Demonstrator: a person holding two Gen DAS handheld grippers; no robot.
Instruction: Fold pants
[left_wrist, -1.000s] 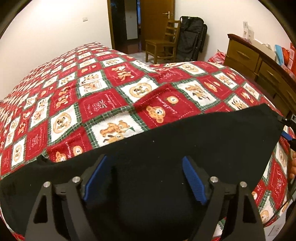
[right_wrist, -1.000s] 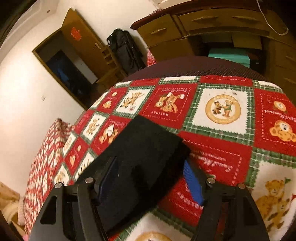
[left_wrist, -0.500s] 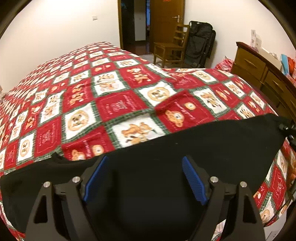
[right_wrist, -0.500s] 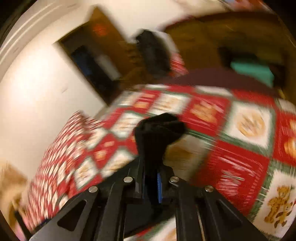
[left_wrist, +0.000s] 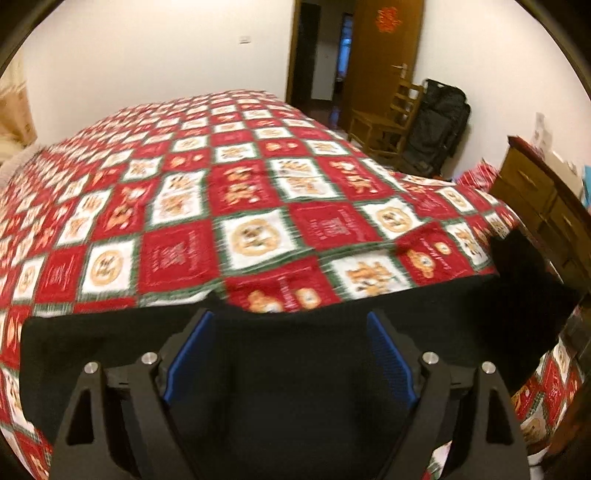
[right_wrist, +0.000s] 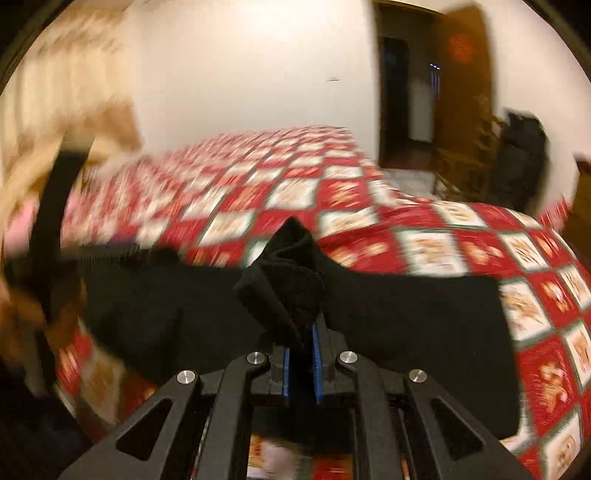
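Two tongs over black pants (left_wrist: 303, 369): right tongs (right_wrist: 301, 332) clenched on bunched fabric; left tongs (left_wrist: 290, 350) spread wide, empty.

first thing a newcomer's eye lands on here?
The red teddy-bear quilt covering the whole bed. Next, the black pants spread along its near edge, with a bunched end clamped in the right gripper, while the left gripper hangs open above them.
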